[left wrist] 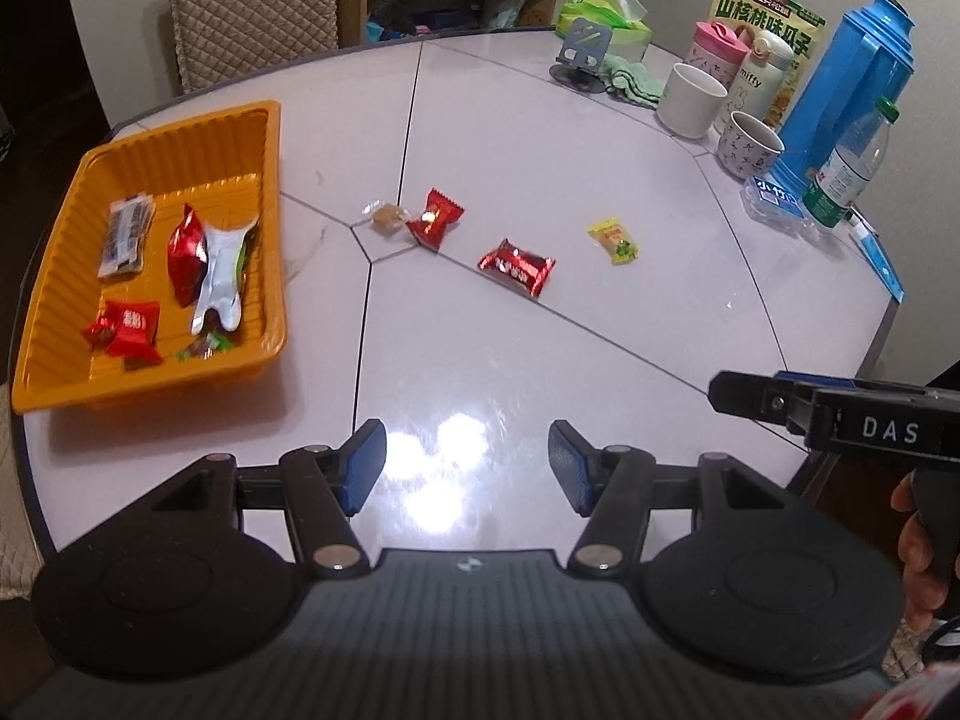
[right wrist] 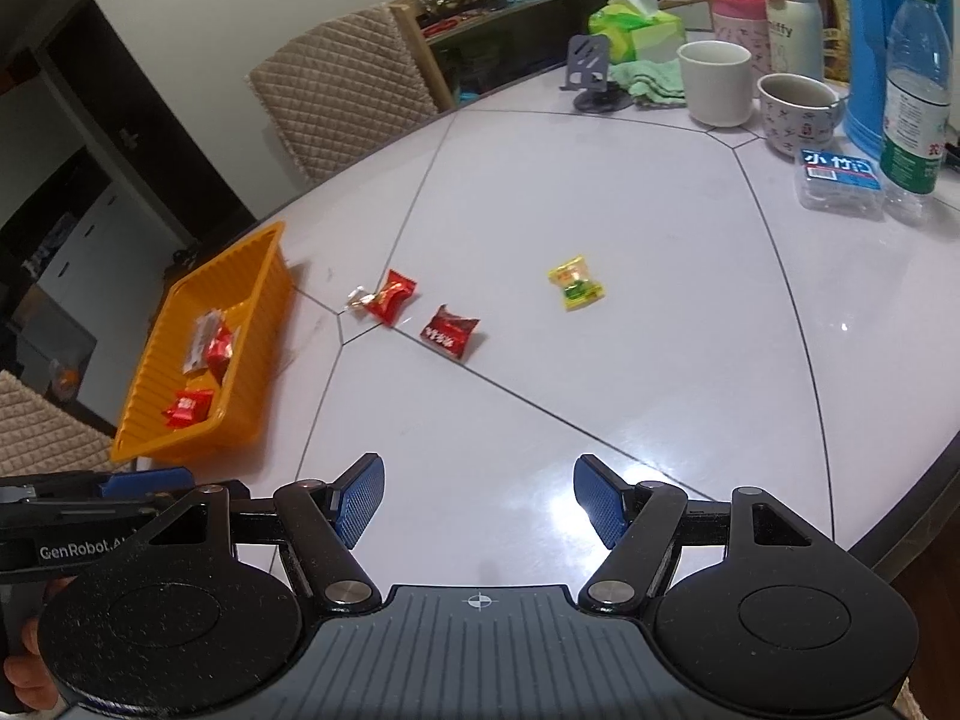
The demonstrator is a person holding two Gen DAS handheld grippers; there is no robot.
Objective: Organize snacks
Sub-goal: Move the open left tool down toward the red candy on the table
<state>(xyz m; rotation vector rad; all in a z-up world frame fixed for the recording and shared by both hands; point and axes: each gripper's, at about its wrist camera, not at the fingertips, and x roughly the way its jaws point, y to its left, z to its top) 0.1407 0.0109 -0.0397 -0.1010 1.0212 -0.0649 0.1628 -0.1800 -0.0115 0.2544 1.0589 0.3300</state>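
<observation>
Both grippers hover over the near part of the table (left wrist: 600,360), nothing between the pads of either. The left gripper (left wrist: 467,463) has its blue pads parted with only bare tabletop showing in the gap. Same for the right gripper (right wrist: 478,503), jaws apart a little wider, holding and touching nothing. In the left wrist view the right one pokes in from the right edge with a hand (left wrist: 918,546) on its grip.

Counting snacks: four loose on the table, all well ahead of the pads. There's a dark red packet (left wrist: 516,267) nearest, a yellow-green candy (left wrist: 613,240) off to its right, then a red candy (left wrist: 436,219) touching a clear-wrapped brown candy (left wrist: 387,217). To the left sits one orange tray (left wrist: 273,180) near the table's left edge, with roughly five or six wrapped pieces in it; they overlap, so I can't pin an exact count.

Lots of open white surface between the grippers and the loose snacks, nothing in the way.

The far right corner is crowded: two mugs (right wrist: 717,81), two flasks (right wrist: 792,18), one blue thermos (left wrist: 840,84), one water bottle (right wrist: 915,96), a clear box (right wrist: 840,183), a tissue pack (right wrist: 637,30), a phone stand (right wrist: 591,75) and a snack box (left wrist: 768,18). Chairs (right wrist: 342,84) stand beyond the far edge.
</observation>
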